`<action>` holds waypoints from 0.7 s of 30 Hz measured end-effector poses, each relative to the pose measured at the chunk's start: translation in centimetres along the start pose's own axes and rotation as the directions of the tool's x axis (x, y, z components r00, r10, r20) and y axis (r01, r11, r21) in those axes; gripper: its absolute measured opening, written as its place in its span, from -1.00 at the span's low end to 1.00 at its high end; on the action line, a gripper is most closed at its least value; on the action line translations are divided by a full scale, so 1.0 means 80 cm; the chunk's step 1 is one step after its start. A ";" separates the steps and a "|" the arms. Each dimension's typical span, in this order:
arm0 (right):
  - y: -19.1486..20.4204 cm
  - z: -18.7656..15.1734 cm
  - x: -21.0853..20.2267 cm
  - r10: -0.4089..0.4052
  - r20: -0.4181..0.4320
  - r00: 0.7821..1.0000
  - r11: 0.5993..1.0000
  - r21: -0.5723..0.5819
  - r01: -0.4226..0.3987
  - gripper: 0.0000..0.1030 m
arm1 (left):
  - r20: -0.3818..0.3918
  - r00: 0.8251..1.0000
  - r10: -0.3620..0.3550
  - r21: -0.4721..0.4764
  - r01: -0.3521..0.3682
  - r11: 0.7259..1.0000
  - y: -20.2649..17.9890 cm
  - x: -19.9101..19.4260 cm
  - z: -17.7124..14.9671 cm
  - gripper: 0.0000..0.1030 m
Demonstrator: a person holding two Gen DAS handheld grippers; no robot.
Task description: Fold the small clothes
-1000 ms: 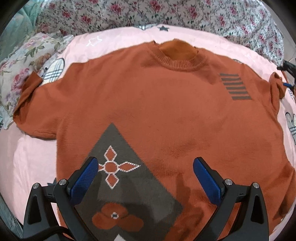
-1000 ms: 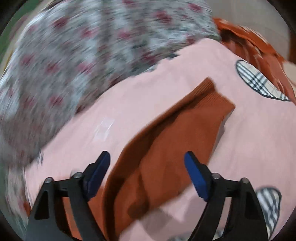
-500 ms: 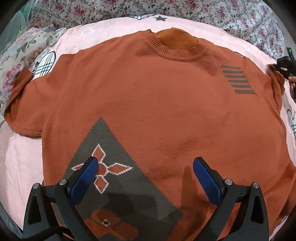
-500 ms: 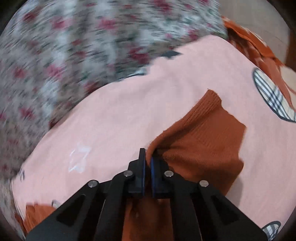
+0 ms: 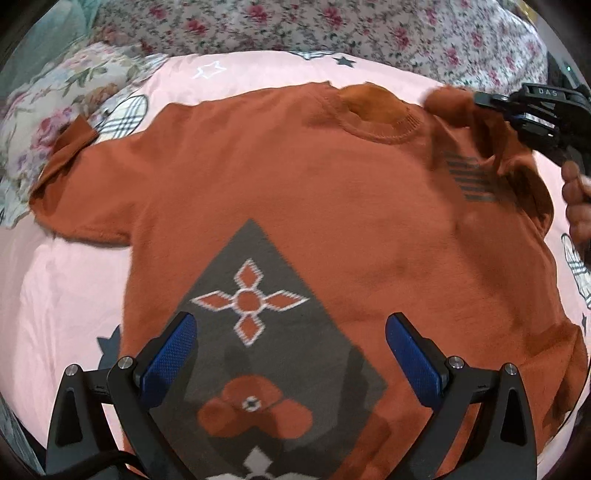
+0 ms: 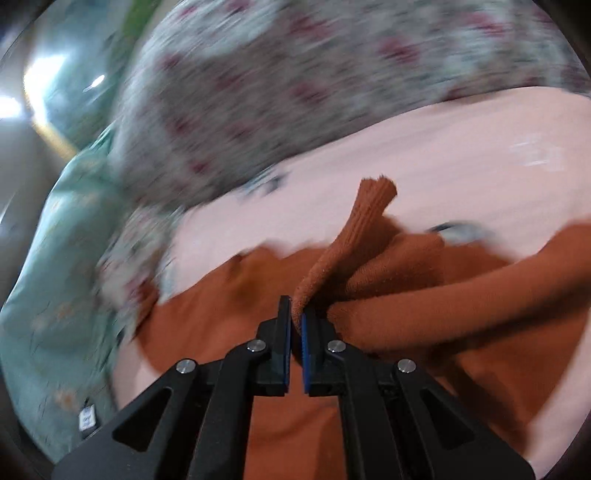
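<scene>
An orange knit sweater with a grey diamond pattern lies face up on a pink sheet. My left gripper is open and hovers over the sweater's lower front, touching nothing. My right gripper is shut on the sweater's right sleeve and holds it lifted over the shoulder. In the left wrist view the right gripper shows at the upper right with the sleeve bunched toward the collar. The left sleeve lies spread out flat.
A floral quilt runs along the far side of the bed. A floral pillow lies at the left. A teal cloth shows at the left in the blurred right wrist view.
My right gripper has lifted the right sleeve and carried it inward over the sweater's shoulder. My left gripper has drawn back a little and stays open.
</scene>
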State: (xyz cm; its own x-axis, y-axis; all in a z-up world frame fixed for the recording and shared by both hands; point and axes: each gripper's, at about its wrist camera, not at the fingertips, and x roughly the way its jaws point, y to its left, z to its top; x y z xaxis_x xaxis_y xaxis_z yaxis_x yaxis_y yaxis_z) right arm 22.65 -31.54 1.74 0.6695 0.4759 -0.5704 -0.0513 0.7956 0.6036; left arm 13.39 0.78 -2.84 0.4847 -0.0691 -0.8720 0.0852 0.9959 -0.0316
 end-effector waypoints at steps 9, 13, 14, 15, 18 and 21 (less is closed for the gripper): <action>0.103 -0.075 0.119 0.092 -0.223 0.970 0.985 -0.124 -0.122 -0.90 | 0.002 0.999 -0.049 -0.073 0.049 0.996 0.040 -0.006 -0.011 0.99; 0.111 -0.098 0.148 0.080 -0.308 0.948 0.985 -0.123 -0.122 -0.75 | 0.000 0.993 -0.116 -0.109 0.115 0.987 0.050 0.001 -0.007 0.99; 0.107 -0.099 0.148 0.082 -0.313 0.946 0.987 -0.109 -0.122 -0.67 | -0.003 0.991 -0.131 -0.114 0.129 0.985 0.051 0.007 -0.002 0.99; 0.101 -0.101 0.146 0.092 -0.309 0.947 0.989 -0.082 -0.123 -0.47 | -0.005 0.990 -0.143 -0.116 0.141 0.983 0.051 0.011 0.003 0.99; 0.082 -0.099 0.121 0.105 -0.259 0.960 0.993 -0.031 -0.117 -0.13 | -0.022 0.978 -0.209 -0.128 0.204 0.971 0.052 0.031 0.029 0.99; 0.068 -0.102 0.088 0.090 -0.210 0.973 0.996 -0.010 -0.094 -0.13 | -0.026 0.955 -0.296 -0.156 0.288 0.945 0.053 0.057 0.072 0.99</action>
State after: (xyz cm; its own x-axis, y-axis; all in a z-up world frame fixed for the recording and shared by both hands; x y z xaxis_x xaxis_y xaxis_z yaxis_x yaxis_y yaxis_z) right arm 21.03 -20.80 -3.48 0.4913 0.6138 -0.6180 -0.1214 0.7508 0.6493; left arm 20.98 4.33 -4.18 0.4150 -0.3589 -0.8361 0.0846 0.9302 -0.3573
